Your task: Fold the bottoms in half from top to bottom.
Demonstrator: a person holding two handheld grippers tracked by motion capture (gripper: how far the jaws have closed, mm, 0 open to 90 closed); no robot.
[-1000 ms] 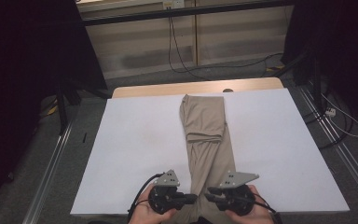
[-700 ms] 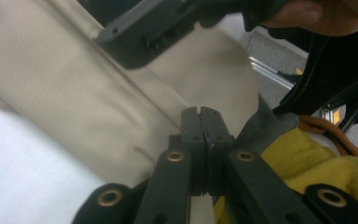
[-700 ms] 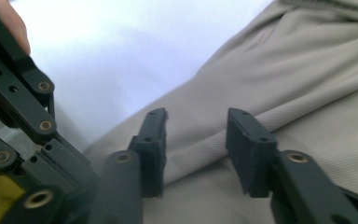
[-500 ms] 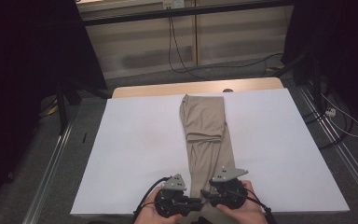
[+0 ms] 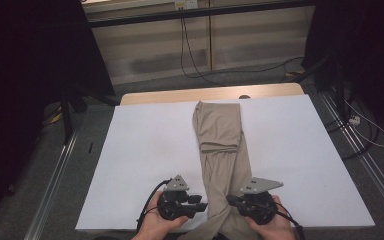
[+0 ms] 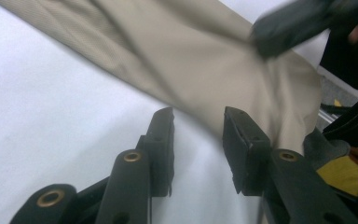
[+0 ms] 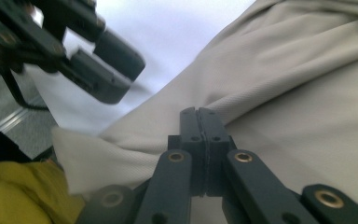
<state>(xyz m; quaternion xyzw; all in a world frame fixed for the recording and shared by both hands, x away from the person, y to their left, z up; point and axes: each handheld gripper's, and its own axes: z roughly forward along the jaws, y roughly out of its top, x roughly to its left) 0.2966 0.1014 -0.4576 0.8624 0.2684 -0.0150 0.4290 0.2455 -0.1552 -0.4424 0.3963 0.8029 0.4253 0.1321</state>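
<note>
beige trousers [image 5: 223, 150] lie folded lengthwise down the middle of the white table [image 5: 140, 150], near end over the front edge. right gripper [image 7: 199, 114] has just pressed together, pinching a cloth fold. left gripper [image 6: 198, 128] has just been opening, spread beside the cloth edge, gripping nothing

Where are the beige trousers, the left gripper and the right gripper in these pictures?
beige trousers [image 5: 219, 127], high view, on the folded upper part.
left gripper [image 6: 196, 122], left gripper view, midway between its open jaw tips.
right gripper [image 7: 198, 112], right gripper view, at its closed jaw tips pinching cloth.
</note>
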